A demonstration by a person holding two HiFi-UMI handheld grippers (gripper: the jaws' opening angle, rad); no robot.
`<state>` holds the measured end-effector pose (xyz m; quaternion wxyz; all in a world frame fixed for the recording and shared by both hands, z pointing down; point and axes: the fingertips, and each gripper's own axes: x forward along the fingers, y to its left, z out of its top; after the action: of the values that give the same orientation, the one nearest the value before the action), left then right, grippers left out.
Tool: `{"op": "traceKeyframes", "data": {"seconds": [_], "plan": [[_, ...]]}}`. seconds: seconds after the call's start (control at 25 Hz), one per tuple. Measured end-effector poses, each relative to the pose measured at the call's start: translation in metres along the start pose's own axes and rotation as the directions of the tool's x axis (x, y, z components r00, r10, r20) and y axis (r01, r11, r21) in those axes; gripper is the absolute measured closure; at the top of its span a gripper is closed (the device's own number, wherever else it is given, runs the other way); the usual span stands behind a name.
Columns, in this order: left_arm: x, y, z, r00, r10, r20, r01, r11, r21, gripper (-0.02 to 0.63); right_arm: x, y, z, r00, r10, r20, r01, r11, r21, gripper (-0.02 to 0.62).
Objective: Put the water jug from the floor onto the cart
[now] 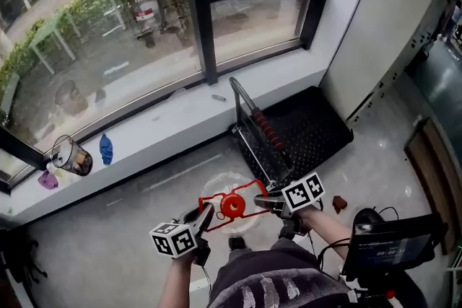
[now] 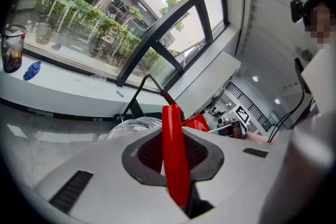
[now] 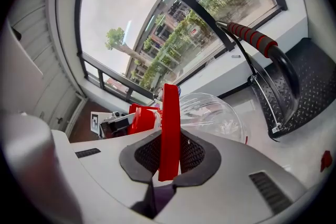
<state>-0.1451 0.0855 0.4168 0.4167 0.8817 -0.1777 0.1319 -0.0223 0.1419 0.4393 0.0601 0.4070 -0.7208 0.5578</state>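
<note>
A clear water jug with a red cap and a thin red carrying handle hangs in front of me. My left gripper is shut on the left side of that red handle. My right gripper is shut on the handle's right side. The jug's clear body shows beyond the jaws in both gripper views. A black flat cart stands on the floor to the right and beyond the jug, below the window, its push handle with red grips leaning towards me.
A long white window sill carries a glass cup, a blue cloth and a purple item. A dark screen sits at the lower right, and a small brown object lies on the floor near it.
</note>
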Motion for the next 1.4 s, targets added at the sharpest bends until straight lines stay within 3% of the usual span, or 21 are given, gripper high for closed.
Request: {"op": "traceKeyframes", "data": {"seconds": [0.24,0.44,0.64,0.88,1.16,1.4], "plan": [[0.012,-0.028,-0.001,1.0,0.014,0.012,-0.014,1.0,0.006,0.575,-0.03,-0.004,0.003,0.998,0.066,0.017,-0.065,0.998,-0.016,0.568],[0.04,-0.067,-0.007,0.996,0.077,0.035,-0.078,0.996,0.032,0.575,-0.07,-0.027,0.004,0.993,0.116,0.01,-0.116,0.993,-0.022,0.568],[0.058,-0.122,-0.015,0.99,0.136,0.049,-0.138,0.989,0.051,0.575,-0.121,-0.037,0.0,0.971,0.237,-0.004,-0.237,0.971,0.013,0.568],[0.091,-0.164,-0.048,0.98,0.198,0.035,-0.2,0.979,0.046,0.575,-0.168,-0.064,-0.019,0.952,0.303,-0.035,-0.303,0.953,0.027,0.568],[0.124,-0.19,-0.086,0.985,0.166,-0.038,-0.166,0.986,0.001,0.574,-0.205,-0.095,-0.047,0.958,0.282,-0.045,-0.278,0.958,0.072,0.568],[0.162,-0.2,-0.096,0.996,0.051,-0.071,-0.054,0.998,-0.039,0.575,-0.231,-0.122,-0.05,0.976,0.217,-0.021,-0.216,0.974,0.068,0.568]]}}
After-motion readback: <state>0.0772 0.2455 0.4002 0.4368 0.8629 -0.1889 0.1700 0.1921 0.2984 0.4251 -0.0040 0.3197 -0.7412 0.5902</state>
